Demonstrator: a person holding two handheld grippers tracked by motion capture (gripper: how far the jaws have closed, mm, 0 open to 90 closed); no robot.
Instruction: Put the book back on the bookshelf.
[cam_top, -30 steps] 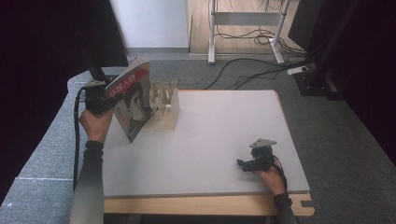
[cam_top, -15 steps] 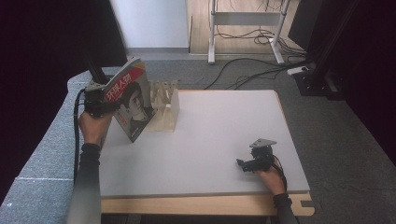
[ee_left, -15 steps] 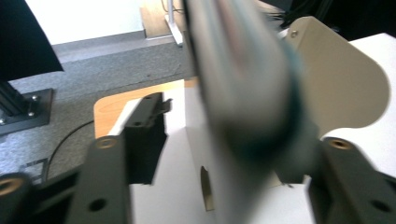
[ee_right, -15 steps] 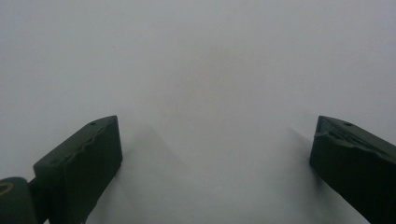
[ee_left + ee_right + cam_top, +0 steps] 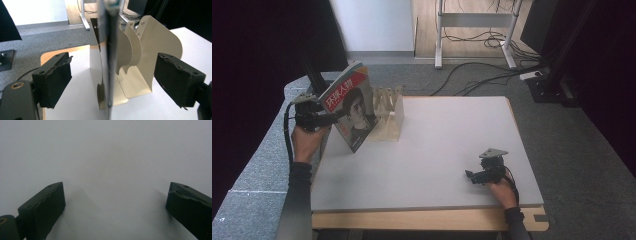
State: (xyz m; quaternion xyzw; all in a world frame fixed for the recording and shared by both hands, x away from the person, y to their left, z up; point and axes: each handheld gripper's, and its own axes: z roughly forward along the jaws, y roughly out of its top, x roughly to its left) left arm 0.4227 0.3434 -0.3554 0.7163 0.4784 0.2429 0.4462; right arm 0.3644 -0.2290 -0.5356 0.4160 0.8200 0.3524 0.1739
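Observation:
A magazine (image 5: 350, 106) with a red title band and a face on its cover stands tilted on its lower corner at the table's left edge, leaning toward a cream metal file rack (image 5: 388, 115). My left gripper (image 5: 333, 118) reaches it from the left. In the left gripper view the magazine (image 5: 108, 62) is edge-on between the two wide-apart pads (image 5: 53, 80), which do not touch it, so my left gripper (image 5: 112, 82) is open, with the rack's dividers (image 5: 160, 50) behind. My right gripper (image 5: 470, 176) rests open near the front right, with bare table between the jaws of the right gripper (image 5: 115, 202).
The white tabletop (image 5: 447, 135) stretches between the rack and my right hand. Grey carpet surrounds the table. Cables (image 5: 482, 70) and a desk frame lie on the floor beyond the far edge. A dark screen stands at the left.
My left hand and gripper have dropped slightly toward me, and the magazine stands a little more upright. The right gripper has not moved.

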